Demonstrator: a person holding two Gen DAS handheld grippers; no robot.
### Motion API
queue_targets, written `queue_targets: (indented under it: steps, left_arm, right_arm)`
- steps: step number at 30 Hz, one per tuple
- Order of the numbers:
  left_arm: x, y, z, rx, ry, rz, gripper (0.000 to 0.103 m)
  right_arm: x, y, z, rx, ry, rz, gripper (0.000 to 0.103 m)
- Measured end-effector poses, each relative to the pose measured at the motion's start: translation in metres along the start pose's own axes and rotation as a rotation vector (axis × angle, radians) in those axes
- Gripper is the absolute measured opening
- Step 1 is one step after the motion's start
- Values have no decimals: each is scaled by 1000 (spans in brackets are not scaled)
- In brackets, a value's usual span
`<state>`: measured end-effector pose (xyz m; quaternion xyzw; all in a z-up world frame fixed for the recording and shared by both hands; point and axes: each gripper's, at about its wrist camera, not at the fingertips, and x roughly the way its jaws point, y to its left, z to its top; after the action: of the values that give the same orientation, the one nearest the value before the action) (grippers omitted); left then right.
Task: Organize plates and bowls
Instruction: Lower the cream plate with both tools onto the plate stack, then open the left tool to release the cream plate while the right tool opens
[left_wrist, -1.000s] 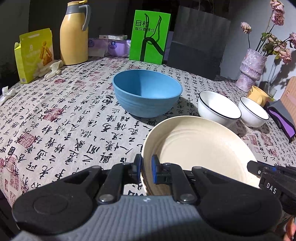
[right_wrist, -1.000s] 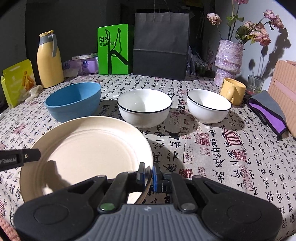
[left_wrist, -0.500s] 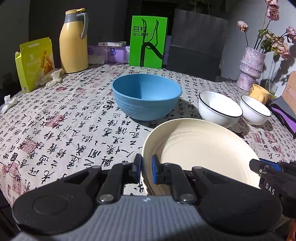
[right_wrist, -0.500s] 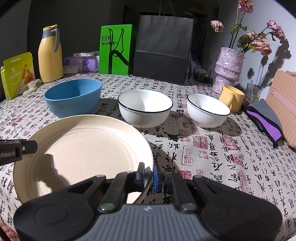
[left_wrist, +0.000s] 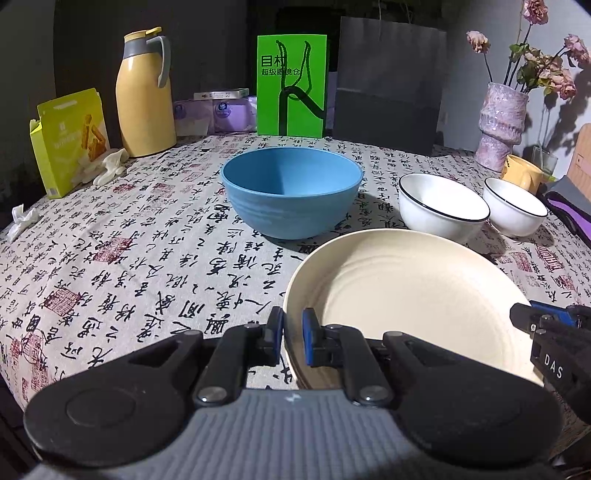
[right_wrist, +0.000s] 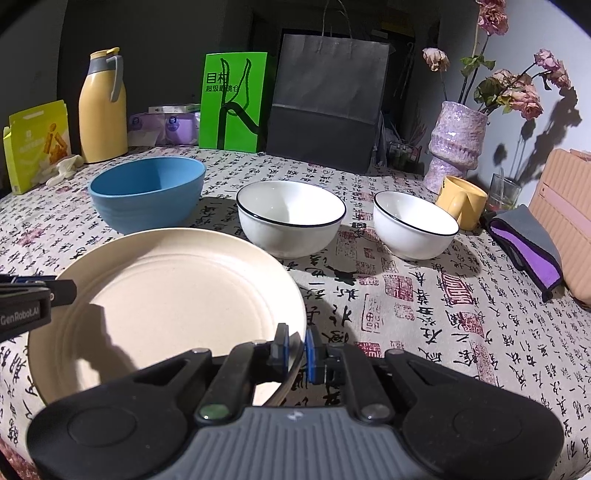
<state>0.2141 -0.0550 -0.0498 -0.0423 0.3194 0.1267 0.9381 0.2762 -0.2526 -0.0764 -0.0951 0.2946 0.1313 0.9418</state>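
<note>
The left gripper (left_wrist: 292, 341) pinched the cream plate (left_wrist: 406, 295) rim at nine o'clock. The right gripper (right_wrist: 294, 349) pinched it at three, face up.

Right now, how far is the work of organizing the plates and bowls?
Nothing looks stacked yet. In hand: the cream plate, clamped at opposite rims by the left gripper and the right gripper. Left: the blue bowl and two white bowls stand separately on the tablecloth.

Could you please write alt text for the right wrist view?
The right tool clamps the near rim of a cream plate, whose far side the left tool also grips. Behind stand a blue bowl and two white bowls on a calligraphy tablecloth.
</note>
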Motion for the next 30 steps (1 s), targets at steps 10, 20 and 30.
queue_targets:
  steps: [10, 20, 30]
  left_arm:
    - [0, -1, 0, 14, 0, 8, 11]
    - [0, 1, 0, 3, 0, -11, 14]
    - [-16, 9, 6, -17, -60, -44, 76]
  right_arm:
    - [0, 3, 0, -27, 0, -7, 10]
    - [0, 3, 0, -41, 17, 20, 20]
    - [-2, -7, 0, 17, 27, 74, 60]
